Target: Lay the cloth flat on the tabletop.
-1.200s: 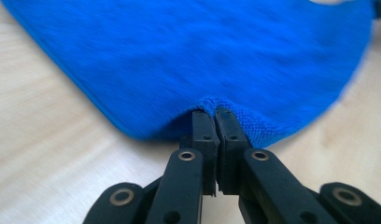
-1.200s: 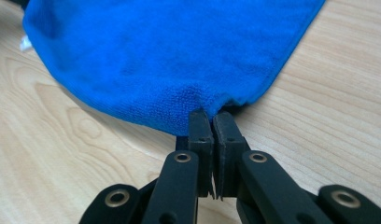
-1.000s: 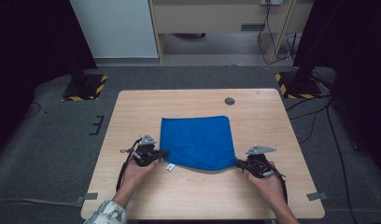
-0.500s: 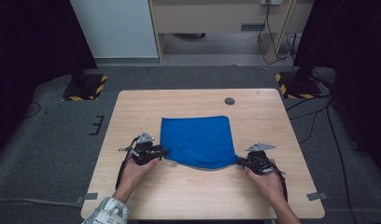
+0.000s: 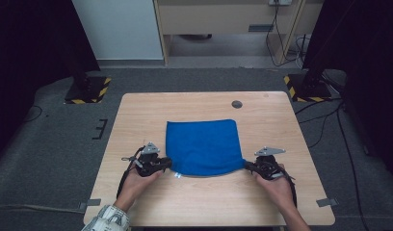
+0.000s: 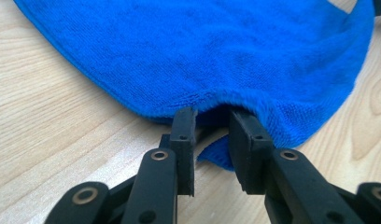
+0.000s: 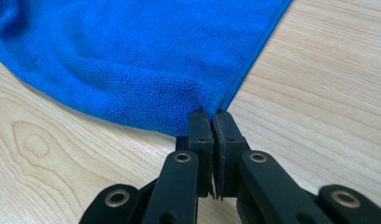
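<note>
A blue cloth [image 5: 203, 144] lies flat on the wooden table [image 5: 209, 202]. My left gripper [image 5: 168, 163] is at its near left corner. In the left gripper view the cloth's [image 6: 202, 46] folded edge sits in the gap of this gripper [image 6: 212, 116]; the jaws have just been closing but still stand apart, not pressing it. My right gripper [image 5: 247, 166] holds the near right corner. In the right gripper view that gripper [image 7: 209, 114] is shut on the hem of the cloth [image 7: 132, 56].
A small white tag [image 5: 176, 175] pokes out under the cloth's near edge by the left gripper. A dark round cap [image 5: 237, 104] is set into the table at the back right. Bare wood surrounds the cloth.
The left jaws let go of the near left corner and drew slightly left, then came back in around the edge, narrower. The right gripper and the cloth have stayed put.
</note>
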